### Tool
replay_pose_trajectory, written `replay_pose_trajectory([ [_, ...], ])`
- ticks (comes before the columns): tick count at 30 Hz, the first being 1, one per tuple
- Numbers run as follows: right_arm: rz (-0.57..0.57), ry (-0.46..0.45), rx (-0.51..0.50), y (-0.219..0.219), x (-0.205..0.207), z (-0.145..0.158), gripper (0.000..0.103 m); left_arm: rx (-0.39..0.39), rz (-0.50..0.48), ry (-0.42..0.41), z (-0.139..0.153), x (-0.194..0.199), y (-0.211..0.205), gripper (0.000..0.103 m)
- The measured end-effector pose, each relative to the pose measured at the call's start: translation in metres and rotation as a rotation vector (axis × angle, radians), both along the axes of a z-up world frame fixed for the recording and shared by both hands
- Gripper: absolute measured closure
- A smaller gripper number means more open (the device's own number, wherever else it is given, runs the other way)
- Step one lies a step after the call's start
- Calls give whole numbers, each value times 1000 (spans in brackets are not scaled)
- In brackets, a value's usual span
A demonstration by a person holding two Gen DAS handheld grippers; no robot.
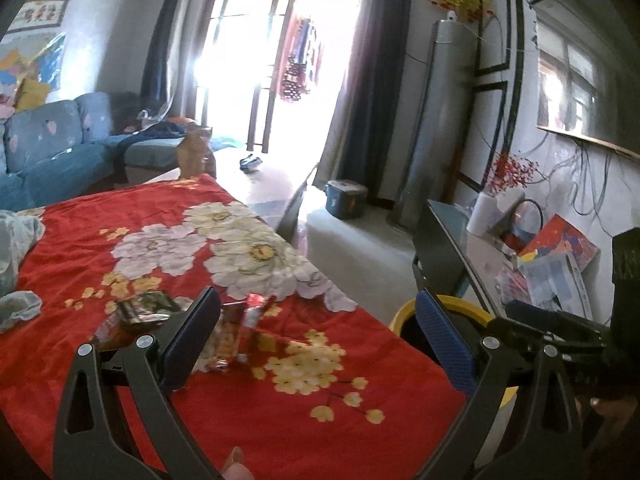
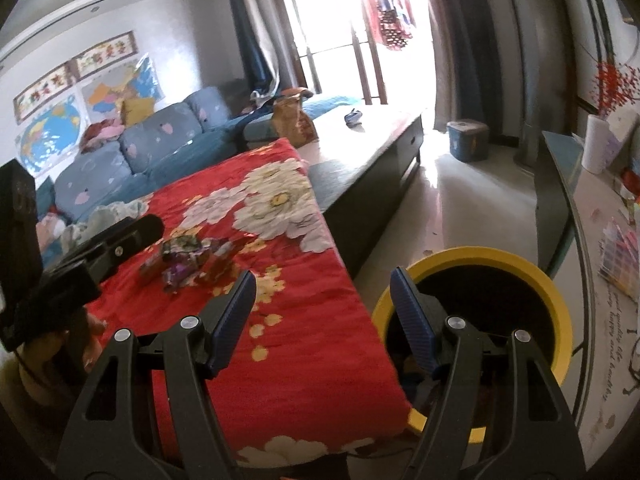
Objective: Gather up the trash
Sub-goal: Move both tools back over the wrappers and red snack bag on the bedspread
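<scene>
Both jaws wide and empty on left hand-held gripper [image 1: 316, 338] and right hand-held gripper [image 2: 323, 304], wrappers [image 2: 188, 258] heaped on red floral cloth [image 2: 304, 344] beside yellow-rimmed bin [image 2: 560, 308]; likely risk: snagging cloth, crinkly foil slipping.

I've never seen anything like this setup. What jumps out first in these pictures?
The bright red floral cloth spread over the table fills the middle of both views, with a small heap of shiny snack wrappers lying on it. Right beside the table's edge stands a yellow-rimmed trash bin with a dark inside. In the foreground, each hand-held gripper, left and right, has blue-padded fingers spread open and empty.
</scene>
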State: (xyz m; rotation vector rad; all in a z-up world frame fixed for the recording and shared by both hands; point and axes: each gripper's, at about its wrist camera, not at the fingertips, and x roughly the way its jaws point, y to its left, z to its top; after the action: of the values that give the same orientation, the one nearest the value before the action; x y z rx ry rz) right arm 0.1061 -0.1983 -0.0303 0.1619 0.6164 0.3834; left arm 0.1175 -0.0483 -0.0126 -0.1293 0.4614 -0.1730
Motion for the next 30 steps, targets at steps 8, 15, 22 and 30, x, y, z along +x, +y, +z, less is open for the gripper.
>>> replay_pose_trajectory([
  [8, 64, 9, -26, 32, 3, -2, 42, -3, 66, 6, -2, -2, 28, 8],
  [15, 105, 29, -41, 58, 11, -6, 42, -12, 156, 55, -10, 4, 64, 8],
  [22, 148, 49, -46, 89, 23, -12, 42, -32, 223, 105, -22, 11, 99, 8],
  [30, 183, 80, -52, 120, 42, -25, 42, -103, 253, 181, -41, 23, 132, 22],
])
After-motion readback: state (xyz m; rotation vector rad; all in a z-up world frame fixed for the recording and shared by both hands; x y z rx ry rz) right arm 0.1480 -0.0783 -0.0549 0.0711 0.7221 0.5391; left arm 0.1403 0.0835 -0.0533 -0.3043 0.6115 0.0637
